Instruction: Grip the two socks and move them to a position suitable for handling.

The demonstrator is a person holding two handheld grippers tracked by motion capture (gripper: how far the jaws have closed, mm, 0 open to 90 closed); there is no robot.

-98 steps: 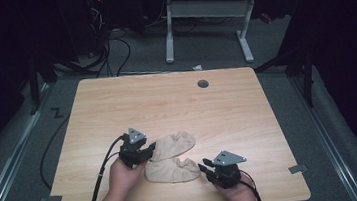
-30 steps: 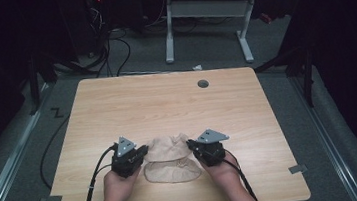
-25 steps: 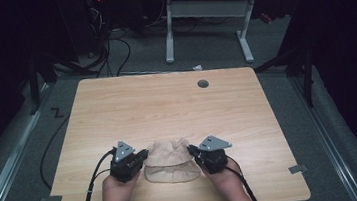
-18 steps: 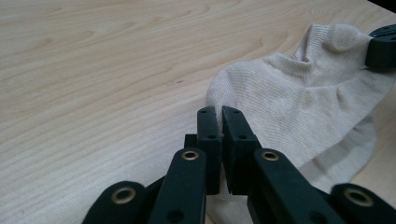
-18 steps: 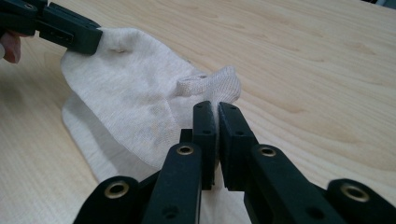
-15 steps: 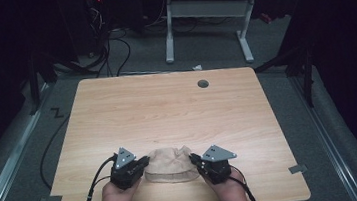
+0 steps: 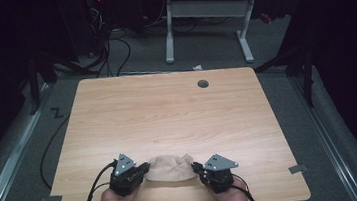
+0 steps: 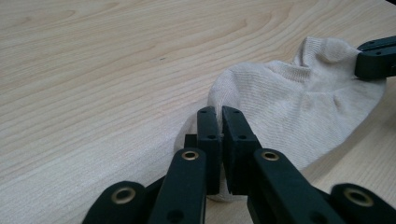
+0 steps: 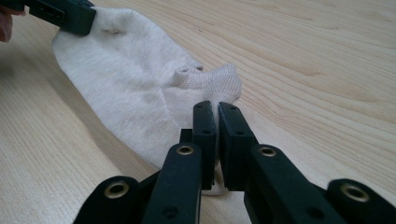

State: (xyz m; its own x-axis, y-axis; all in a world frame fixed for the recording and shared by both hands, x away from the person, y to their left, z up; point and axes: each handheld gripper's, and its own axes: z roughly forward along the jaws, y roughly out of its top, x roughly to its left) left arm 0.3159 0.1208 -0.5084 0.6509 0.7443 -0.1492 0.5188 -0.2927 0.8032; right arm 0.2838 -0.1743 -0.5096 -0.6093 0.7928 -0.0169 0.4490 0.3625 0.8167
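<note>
The beige sock [image 7: 170, 167] lies flat near the desk's [image 7: 167, 111] front edge, its long axis running side to side between the two hands. The left hand-held gripper [image 8: 218, 135] pinches one end with jaws closed on fabric; the right hand-held gripper [image 9: 214, 130] clamps the opposite end, both equally near.

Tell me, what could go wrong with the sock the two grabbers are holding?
1. Each gripper pinches only a thin edge of the sock: the left gripper at one end, the right gripper at the other. A hard pull might slip it free.
2. The sock sits close to the table's near edge, so if dropped it could slide off.
</note>
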